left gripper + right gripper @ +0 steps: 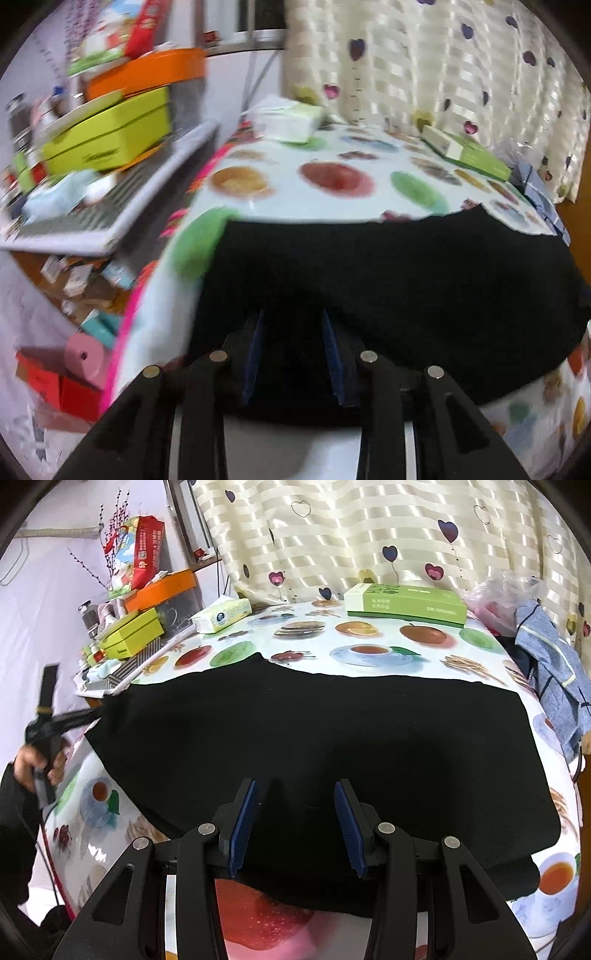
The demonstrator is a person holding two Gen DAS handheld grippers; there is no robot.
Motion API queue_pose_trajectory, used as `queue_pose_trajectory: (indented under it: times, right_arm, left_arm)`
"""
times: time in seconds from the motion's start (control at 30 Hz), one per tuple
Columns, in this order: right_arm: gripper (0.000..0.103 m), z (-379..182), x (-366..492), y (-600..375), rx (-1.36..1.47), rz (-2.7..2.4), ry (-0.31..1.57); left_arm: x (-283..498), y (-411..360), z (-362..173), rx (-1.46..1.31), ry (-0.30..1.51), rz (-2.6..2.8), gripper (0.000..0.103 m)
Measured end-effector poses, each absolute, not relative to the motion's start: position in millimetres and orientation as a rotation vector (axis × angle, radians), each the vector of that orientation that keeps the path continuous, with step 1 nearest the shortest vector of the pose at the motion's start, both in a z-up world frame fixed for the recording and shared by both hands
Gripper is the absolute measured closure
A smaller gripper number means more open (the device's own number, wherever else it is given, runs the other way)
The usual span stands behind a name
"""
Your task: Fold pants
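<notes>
Black pants (314, 731) lie flat and folded across the table's fruit-print cloth (369, 653). My right gripper (295, 783) hovers open over their near edge, its blue pads (242, 830) apart with only cloth lying below them. In the left wrist view the same black pants (388, 277) fill the middle, and my left gripper (292, 314) stands open over their near left part, close to the table's left edge. The picture there is blurred. From the right wrist view, the left gripper (55, 720) shows at the pants' left corner, held by a hand (35, 764).
At the back of the table lie a tissue pack (221, 614) and a flat green box (404, 605). A blue garment (554, 672) hangs at the right edge. A cluttered shelf with a yellow-green box (107, 140) stands left of the table.
</notes>
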State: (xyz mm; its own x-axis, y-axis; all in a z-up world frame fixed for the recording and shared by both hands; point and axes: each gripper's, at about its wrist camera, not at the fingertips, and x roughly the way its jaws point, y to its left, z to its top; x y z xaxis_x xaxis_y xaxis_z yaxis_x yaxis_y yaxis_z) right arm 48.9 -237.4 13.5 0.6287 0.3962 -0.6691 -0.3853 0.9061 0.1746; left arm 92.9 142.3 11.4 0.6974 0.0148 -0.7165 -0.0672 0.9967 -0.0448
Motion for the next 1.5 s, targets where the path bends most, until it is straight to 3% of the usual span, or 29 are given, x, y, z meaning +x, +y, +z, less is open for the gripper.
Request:
queue_pose_trajectory:
  times: [0.17, 0.4, 0.53, 0.83, 0.87, 0.97, 1.1, 1.5]
  right_arm:
    - [0.058, 16, 45, -243, 0.031, 0.439, 0.758]
    - [0.058, 13, 53, -252, 0.065, 0.442, 0.767]
    - [0.058, 17, 53, -248, 0.052, 0.453, 0.749]
    - [0.058, 17, 49, -251, 0.063, 0.45, 0.744]
    - [0.058, 17, 49, -252, 0.065, 0.448, 0.744]
    - [0.058, 18, 48, -253, 0.066, 0.447, 0.742]
    - [0.058, 18, 48, -255, 0.068, 0.439, 0.741]
    - [0.058, 22, 38, -273, 0.076, 0.373, 0.742]
  left_arm:
    - [122, 127, 21, -0.085, 0.762, 0.024, 0.069]
    - [93, 152, 4, -0.223, 0.778, 0.075, 0.068]
    - [91, 157, 3, -0.352, 0.756, 0.038, 0.058]
    - [119, 149, 1, -0.402, 0.786, 0.113, 0.056]
    - [121, 147, 1, -0.397, 0.788, 0.117, 0.058]
    - [124, 148, -1, -0.396, 0.797, 0.143, 0.088]
    - [116, 151, 2, -0.406, 0.763, 0.162, 0.098]
    - [53, 175, 14, -0.44, 0.686, 0.251, 0.098]
